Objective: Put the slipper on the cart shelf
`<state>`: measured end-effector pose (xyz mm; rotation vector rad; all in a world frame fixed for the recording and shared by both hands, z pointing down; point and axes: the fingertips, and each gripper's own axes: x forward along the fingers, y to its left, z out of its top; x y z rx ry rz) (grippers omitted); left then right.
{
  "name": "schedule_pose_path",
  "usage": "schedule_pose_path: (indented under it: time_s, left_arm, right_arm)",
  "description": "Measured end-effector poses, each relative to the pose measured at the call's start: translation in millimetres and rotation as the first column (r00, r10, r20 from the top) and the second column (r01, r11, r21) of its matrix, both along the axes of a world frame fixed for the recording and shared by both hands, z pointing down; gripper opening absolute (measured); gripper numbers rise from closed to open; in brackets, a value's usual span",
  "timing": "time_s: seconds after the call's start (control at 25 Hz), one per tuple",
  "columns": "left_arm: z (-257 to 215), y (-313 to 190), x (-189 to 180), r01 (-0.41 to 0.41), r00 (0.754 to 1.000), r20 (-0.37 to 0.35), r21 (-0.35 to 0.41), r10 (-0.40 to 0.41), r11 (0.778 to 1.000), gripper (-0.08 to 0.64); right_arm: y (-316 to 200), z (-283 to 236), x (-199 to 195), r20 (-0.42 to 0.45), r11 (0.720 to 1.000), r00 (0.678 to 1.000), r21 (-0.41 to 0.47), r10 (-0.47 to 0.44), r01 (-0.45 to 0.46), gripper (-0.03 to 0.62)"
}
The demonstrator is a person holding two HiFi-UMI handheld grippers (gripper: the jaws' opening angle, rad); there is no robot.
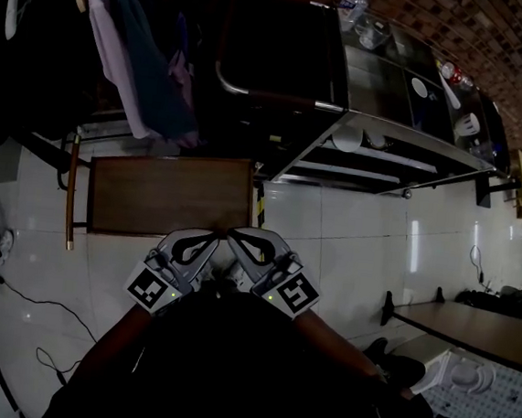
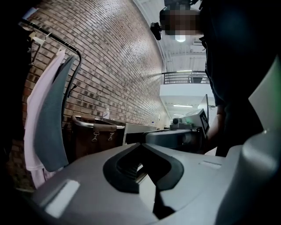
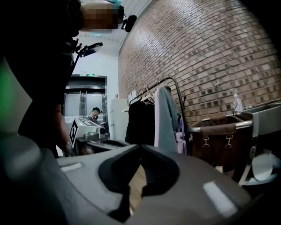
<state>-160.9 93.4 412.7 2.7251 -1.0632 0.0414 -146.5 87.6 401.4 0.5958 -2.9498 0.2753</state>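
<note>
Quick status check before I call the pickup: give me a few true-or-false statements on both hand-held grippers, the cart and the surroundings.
1. The left hand-held gripper has its jaws together with nothing between them. True.
2. The right hand-held gripper is clamped on a slipper. False: its jaws are shut and empty.
3. Both grippers rest on a shelf of the cart. False: they are held close to the person's body, apart from the cart.
4. Clothes hang on a rack by the brick wall. True.
5. In the head view, the tips of the two grippers nearly meet. True.
</note>
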Motion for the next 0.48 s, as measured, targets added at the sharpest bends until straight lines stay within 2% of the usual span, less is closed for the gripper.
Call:
schedule_pose_path:
  time_s: [0.08, 0.48]
  left_arm:
    - [-2.9, -0.3, 3.4, 0.004, 1.0, -0.003, 0.02, -0.004, 1.0, 0.003]
    - [-3.3, -2.7, 6.2, 0.037, 0.999, 0.01, 0.016, -0.038, 0.999, 0.003]
  right_arm:
    - [2.0, -0.4, 2.8, 0.005, 1.0, 1.0, 0.004, -0.007, 0.007, 0.002]
    - [0.9, -0.9, 10.2, 0.014, 1.0, 1.0, 0.007, -0.012, 0.012, 0.002]
